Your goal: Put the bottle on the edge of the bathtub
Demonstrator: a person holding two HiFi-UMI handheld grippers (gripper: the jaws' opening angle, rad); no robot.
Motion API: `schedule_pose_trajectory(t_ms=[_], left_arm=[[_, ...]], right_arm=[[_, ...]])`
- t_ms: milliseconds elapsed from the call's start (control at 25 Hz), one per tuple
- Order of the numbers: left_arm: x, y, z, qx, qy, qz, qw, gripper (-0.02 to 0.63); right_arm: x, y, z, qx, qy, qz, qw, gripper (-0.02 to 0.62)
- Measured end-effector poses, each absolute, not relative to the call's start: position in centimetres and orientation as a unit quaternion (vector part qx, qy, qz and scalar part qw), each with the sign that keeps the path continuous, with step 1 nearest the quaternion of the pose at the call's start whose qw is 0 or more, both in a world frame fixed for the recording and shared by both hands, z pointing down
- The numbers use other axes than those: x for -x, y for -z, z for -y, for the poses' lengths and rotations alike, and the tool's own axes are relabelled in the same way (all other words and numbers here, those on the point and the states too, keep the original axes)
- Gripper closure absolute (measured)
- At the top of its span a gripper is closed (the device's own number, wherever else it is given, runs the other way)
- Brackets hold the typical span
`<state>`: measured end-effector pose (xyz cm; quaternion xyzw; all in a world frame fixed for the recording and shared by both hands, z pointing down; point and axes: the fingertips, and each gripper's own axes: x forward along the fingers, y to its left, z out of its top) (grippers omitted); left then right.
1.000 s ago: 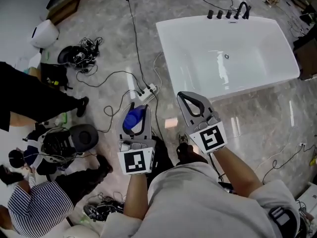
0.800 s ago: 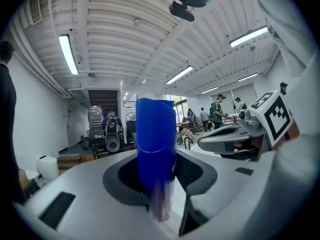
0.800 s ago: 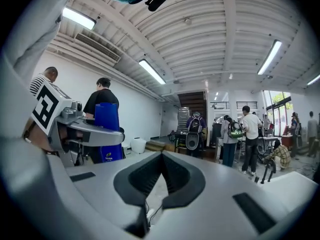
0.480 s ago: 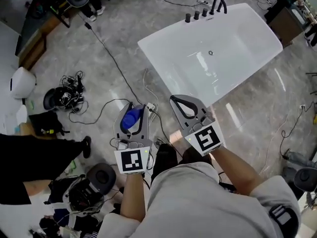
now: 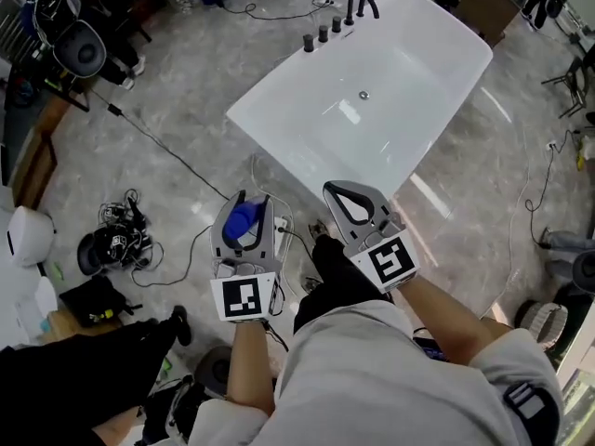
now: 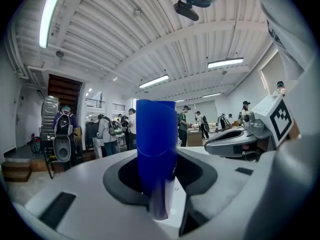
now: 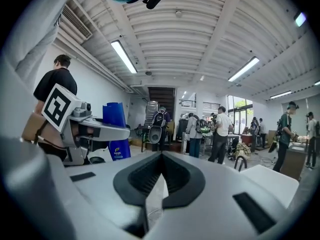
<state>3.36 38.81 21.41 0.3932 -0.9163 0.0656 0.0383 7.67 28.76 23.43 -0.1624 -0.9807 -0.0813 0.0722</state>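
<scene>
Blue bottle (image 5: 241,221) is in the left claw (image 5: 249,201). Jaws are about half apart, pads clamped on its sides, bottle upright and sticking up past the tips. Left gripper view confirms it for me: the blue body fills the gap between the jaws.

Right claw (image 5: 332,190) is closed, tips meeting, nothing in it. Right gripper view shows only the empty dark loop behind the shut tips.

I see both claws side by side, near each other but not touching, both aimed roughly level. From the right claw's camera the left claw and the bottle show off to its left. There I can make out a small pale label low on the bottle.

White tub (image 5: 297,128) lies ahead of both claws, beyond the tips, set at a slant to them. Its near corner is closest to the right claw, apart from it. Bottle isn't on the rim; it's in the air over grey stone floor (image 5: 186,82), short of the tub.

Black faucet (image 5: 361,3) and three black knobs (image 5: 323,33) sit on the tub's far end, well away from either claw. Drain (image 5: 363,95) shows in the basin. Cable tangle (image 5: 121,235) lies on the floor left of the left claw. In the gripper views several people stand in the hall far ahead of both claws.
</scene>
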Motion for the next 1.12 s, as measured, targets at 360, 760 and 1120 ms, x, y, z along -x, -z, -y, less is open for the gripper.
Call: schedule_pose_trajectory(t_ms=[360, 760, 1120], left_arm=[[8.0, -22.3, -33.7, -0.416, -0.072, 0.906, 0.042, 0.445], [19.9, -22.9, -25.5, -0.444, -0.084, 0.89, 0.06, 0.445], [25.8, -24.9, -20.9, -0.486, -0.086, 0.868, 0.063, 0.446]], right_arm=[[3.2, -24.7, -23.4, 0.135, 0.079, 0.985, 0.074, 0.589], [14.7, -25.8, -16.1, 0.123, 0.047, 0.988, 0.079, 0.589], [19.5, -27.8, -12.3, 0.069, 0.034, 0.993, 0.086, 0.589]])
